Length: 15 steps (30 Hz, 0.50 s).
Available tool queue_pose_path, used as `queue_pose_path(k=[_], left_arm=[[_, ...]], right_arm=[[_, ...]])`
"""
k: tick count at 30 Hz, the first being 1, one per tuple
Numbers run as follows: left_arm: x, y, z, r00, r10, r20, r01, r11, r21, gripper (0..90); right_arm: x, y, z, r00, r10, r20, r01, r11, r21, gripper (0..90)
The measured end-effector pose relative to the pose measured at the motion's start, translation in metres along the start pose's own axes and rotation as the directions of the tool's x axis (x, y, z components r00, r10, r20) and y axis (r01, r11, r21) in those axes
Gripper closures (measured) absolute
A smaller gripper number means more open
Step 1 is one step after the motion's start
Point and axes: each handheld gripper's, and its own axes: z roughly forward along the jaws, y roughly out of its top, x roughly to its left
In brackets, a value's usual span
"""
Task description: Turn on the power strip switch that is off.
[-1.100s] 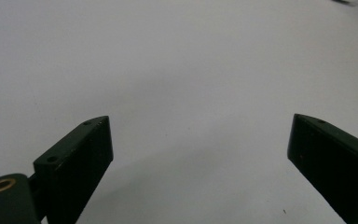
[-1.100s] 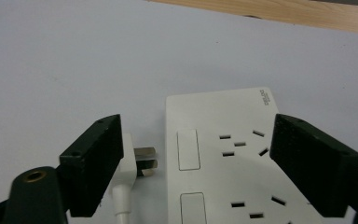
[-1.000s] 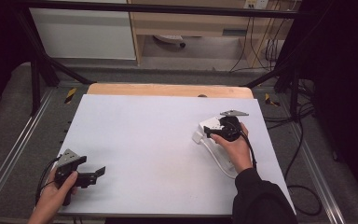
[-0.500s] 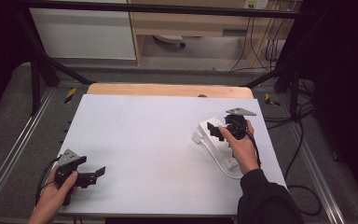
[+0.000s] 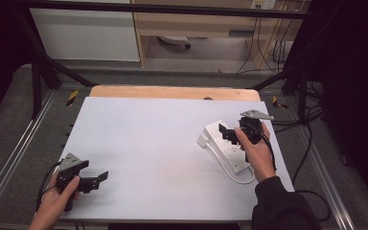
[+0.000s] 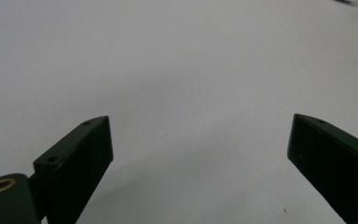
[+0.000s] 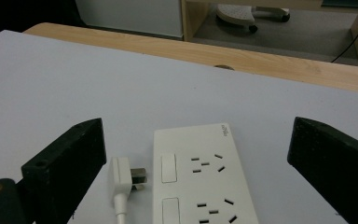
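White plastic takes centre stage: a power strip [image 5: 227, 143] lies flat on the right half of the pale table [image 5: 153, 143], its sockets facing up, and from the right gripper view it [image 7: 200, 177] sits between the two black jaws with its switches and slots plain to see. Just beside its left edge lies the white plug [image 7: 123, 179], prongs pointing toward the strip, its cord [image 5: 230, 170] curling round the strip's near end in the high view. Over the strip hovers the right gripper [image 5: 227, 134], jaws spread wide and gripping nothing, the person's right hand [image 5: 256, 151] wrapped round its handle, dark sleeve behind. Well apart, down at the near left corner, the left gripper [image 5: 98, 178] hangs low over bare tabletop in the left hand [image 5: 57, 199], and its own view shows jaws parted wide with nothing between them. Beyond the white surface a wooden edge [image 5: 172, 92] borders the far side.
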Motion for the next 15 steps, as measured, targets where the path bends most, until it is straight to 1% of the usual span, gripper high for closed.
queue_pose_path(k=[6,11,15], left_arm=[[0.0,0.0,0.0,1.0,0.001,0.0,-0.001,1.0,0.001,6.7],[0.0,0.0,0.0,1.0,0.002,-0.001,-0.002,1.0,0.001,6.7],[0.0,0.0,0.0,1.0,0.0,-0.001,0.0,1.0,0.001,6.7]], right_arm=[[-0.003,0.0,-0.014,0.9999,-0.015,-0.001,0.015,1.0,-0.011,4.5],[-0.007,-0.003,-0.027,0.9999,-0.01,-0.002,0.01,1.0,-0.017,4.3],[-0.01,-0.007,-0.037,0.9996,-0.029,0.007,0.029,0.999,-0.014,4.2]])
